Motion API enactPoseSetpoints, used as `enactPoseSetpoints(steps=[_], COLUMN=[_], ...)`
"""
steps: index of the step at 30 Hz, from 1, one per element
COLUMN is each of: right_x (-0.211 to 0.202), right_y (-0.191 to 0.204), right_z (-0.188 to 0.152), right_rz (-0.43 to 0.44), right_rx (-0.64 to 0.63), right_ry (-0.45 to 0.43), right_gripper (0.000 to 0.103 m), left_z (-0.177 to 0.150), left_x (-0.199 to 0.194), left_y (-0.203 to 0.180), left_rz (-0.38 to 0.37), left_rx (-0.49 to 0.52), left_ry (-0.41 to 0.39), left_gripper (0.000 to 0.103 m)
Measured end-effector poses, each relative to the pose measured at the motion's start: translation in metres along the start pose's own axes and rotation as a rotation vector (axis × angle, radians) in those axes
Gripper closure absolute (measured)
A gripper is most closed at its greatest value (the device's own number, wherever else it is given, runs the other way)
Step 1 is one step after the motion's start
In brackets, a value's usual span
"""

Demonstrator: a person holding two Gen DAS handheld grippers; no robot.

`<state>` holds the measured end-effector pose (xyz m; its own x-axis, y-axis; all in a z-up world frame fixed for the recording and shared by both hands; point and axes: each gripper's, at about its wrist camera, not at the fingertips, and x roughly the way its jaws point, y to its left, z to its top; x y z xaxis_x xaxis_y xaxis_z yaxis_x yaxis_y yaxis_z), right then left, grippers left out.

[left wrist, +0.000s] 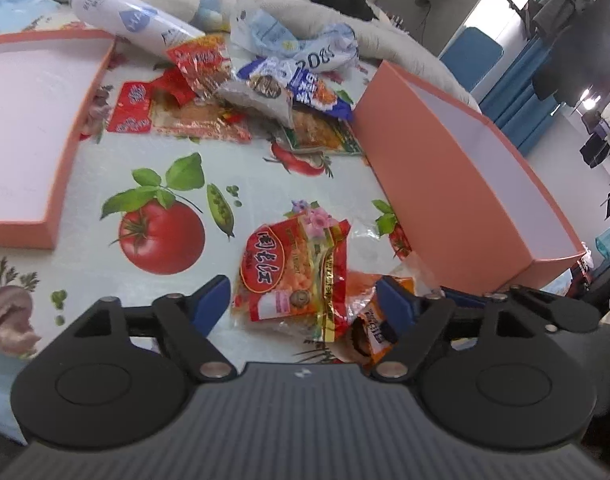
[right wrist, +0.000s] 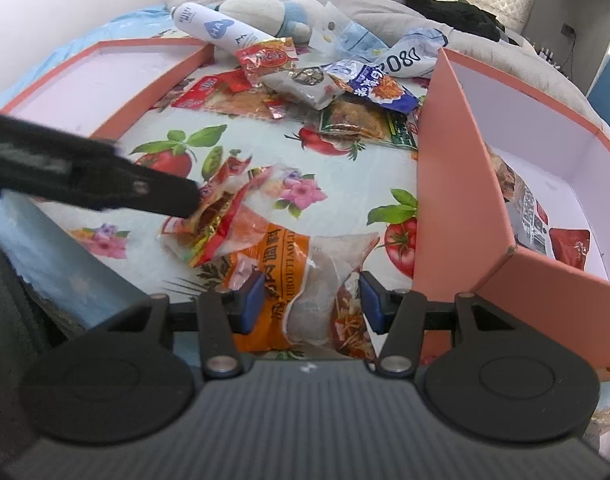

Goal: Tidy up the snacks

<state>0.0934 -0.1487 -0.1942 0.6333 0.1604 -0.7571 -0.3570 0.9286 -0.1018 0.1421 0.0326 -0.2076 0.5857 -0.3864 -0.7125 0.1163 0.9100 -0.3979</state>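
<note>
The left gripper (left wrist: pixel 303 304) has jaws spread wide around a red-and-gold crinkled plastic snack packet (left wrist: pixel 293 276), not touching it. The packet lies flat on the vegetable-print tabletop (left wrist: pixel 153 168), long axis running near to far.

The right gripper (right wrist: pixel 311 302) has jaws open astride an orange-and-clear plastic seasoning pouch (right wrist: pixel 305 288), long axis pointing far-left. It overlaps the red packet's near edge.

A salmon-pink open cardboard box (right wrist: pixel 457 184) stands to the right, holding packets. A heap of mixed snack bags (left wrist: pixel 265 92) lies far.
</note>
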Motion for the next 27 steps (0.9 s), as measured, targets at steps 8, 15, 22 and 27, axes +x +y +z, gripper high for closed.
enactPoseSetpoints(steps=[8,15,22,27], right_x=[-0.001,0.003,0.005,0.004], right_y=[0.004,-0.002,-0.008,-0.004], right_z=[-0.001,-0.004,-0.006,-0.007], right_rz=[0.007,0.022,0.037,0.035], right_rx=[-0.027,0.011,0.041,0.025], right_ry=[0.005,0.023,0.031,0.026], right_gripper=[0.049,0.049,0.049,0.05], left_z=[0.005,0.008,0.003,0.003], left_x=[0.036,0.056,0.061,0.059], left_y=[-0.001,-0.007,-0.013,-0.014], left_rz=[0.028,0.057,0.096,0.13], left_rx=[0.033,0.07,0.134,0.15], left_ry=[0.057,0.099,0.099,0.103], left_gripper=[0.015,0.011,0.014,0.026])
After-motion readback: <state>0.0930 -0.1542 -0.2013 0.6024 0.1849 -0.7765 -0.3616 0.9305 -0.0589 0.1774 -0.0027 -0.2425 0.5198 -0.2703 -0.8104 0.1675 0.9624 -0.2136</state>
